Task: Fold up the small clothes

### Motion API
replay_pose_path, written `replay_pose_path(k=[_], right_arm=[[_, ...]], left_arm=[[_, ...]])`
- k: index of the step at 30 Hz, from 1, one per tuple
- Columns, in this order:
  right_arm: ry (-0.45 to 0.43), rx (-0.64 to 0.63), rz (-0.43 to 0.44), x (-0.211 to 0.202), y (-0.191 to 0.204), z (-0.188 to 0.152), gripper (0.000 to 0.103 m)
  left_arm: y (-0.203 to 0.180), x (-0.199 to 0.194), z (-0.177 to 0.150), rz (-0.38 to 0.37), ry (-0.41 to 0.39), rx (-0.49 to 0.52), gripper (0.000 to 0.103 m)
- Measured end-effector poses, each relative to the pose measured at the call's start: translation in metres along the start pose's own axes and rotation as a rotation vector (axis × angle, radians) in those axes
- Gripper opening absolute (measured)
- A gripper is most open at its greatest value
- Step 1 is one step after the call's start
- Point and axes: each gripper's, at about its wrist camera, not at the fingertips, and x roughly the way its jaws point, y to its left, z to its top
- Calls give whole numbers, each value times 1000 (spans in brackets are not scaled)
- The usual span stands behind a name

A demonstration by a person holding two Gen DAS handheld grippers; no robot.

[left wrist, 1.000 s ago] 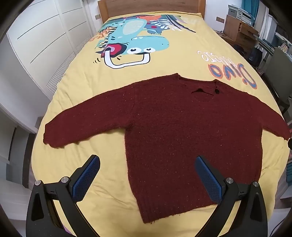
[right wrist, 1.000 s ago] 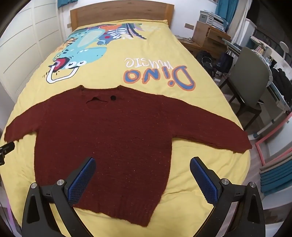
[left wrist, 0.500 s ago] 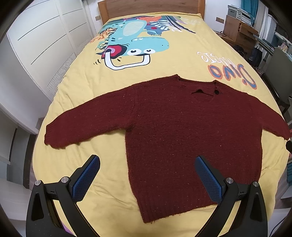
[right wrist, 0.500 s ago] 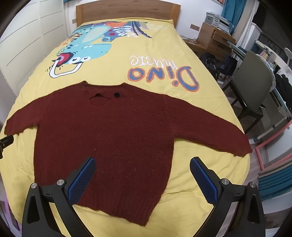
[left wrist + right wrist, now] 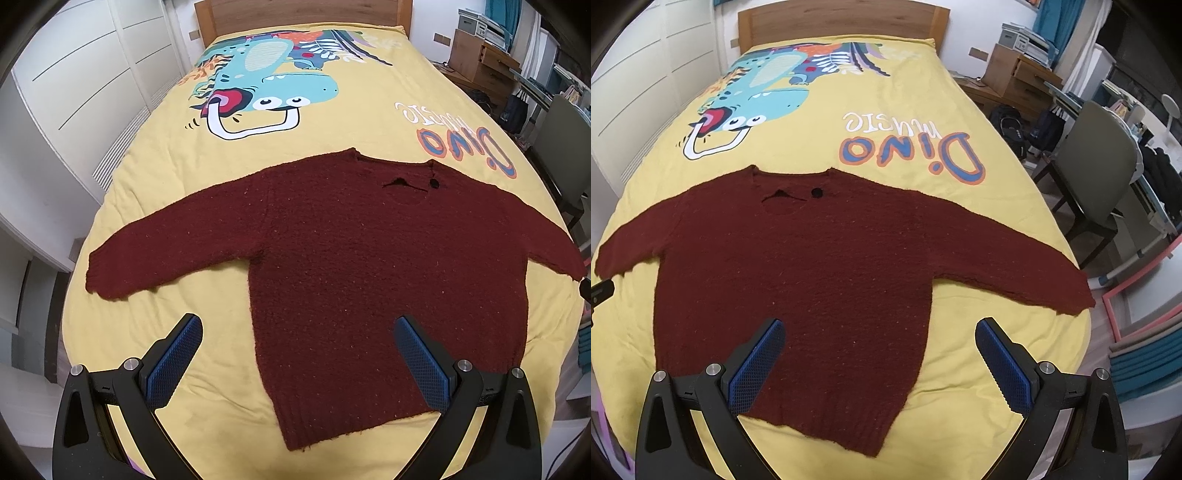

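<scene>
Two handheld grippers are held above the near end of the bed, each with its blue-padded jaws spread wide and nothing between them; the left gripper (image 5: pixel 297 356) is seen over the sweater's lower left side, its left finger above bare bedding and its right finger above knit; the right gripper (image 5: pixel 879 360) is seen over the lower right side, its left finger above knit and its right finger above bare bedding; neither is judged to be touching the cloth. Beyond them the dark red knitted long-sleeved sweater (image 5: pixel 369 266) is laid flat on the yellow bedspread printed with a cartoon dinosaur (image 5: pixel 166 221), hem nearest the tools and neckline away towards the wooden headboard (image 5: pixel 842 18); its body's long axis therefore runs straight ahead from the grippers, while the two sleeves are stretched crosswise, out to either side. The left sleeve cuff (image 5: pixel 107 273) lies forward and to the left of the left gripper, well apart from it; the right sleeve cuff (image 5: pixel 1067 295) lies forward and to the right of the right gripper, somewhat nearer. No fold is yet made; each sleeve is judged best taken by the gripper on its own side and carried inward across the body.
</scene>
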Motion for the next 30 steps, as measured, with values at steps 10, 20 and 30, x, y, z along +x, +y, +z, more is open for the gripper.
replay_pose_path(k=[10,20,30], right_arm=[[-4,-10,2,-1,3,-1,103],[-3,-18,4,0,6,-1,103],[-1,-16,-3,1,5,0,103]], left_arm=[[1,-2,3,19,-10,30,102],[-2,-1,3,13,-10,43,102],[-6,-2,5,-3,-14,53,102]])
